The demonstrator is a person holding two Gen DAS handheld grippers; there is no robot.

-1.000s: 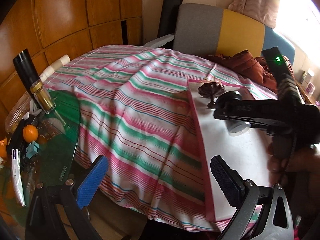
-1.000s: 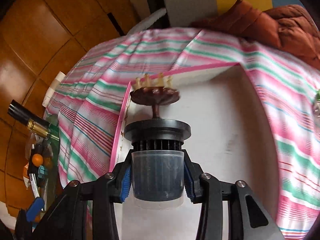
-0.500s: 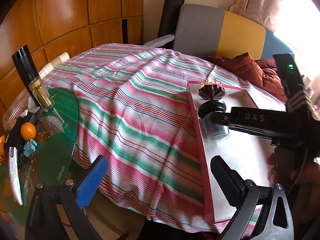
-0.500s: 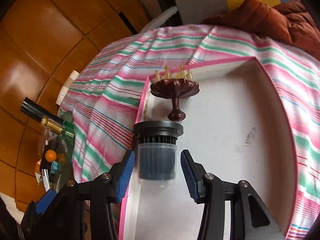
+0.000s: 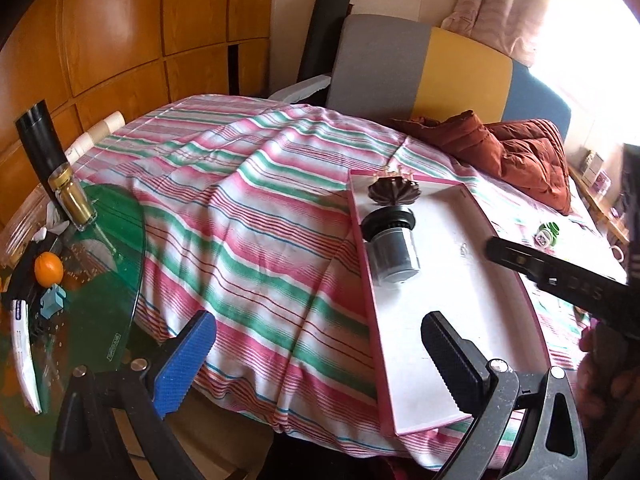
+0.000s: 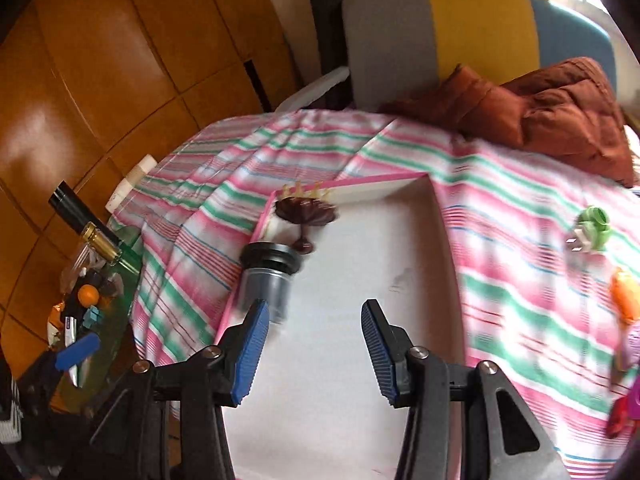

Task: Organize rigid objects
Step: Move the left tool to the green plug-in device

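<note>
Right claw spread, nothing between the pads; jaws just opened, clear of the black-capped canister, which lies on its side at the left edge of the pink-rimmed tray, centre-left of the right wrist frame. Cap end toward the top of the frame, just beside the foot of the dark wooden comb, which sits in the tray's upper left corner. Motion blur on the canister; contact with the comb's foot not resolvable.

Left claw spread wide, empty, low in its frame over the striped bedspread and the tray's near edge.

Canister also visible from the left wrist, centre right, along the tray's left rim.

Handling judgement: clear plastic body with dark contents and ribbed black cap, probably light and stiff, smooth-walled so somewhat slippery; round, so liable to roll on the flat tray floor. Best hold across the cylindrical body, below the cap flange.

Still outside the tray, right side of the right wrist frame: green plug adapter, orange item. Adapter looks rigid and light; hold across the body, not the prongs.
</note>
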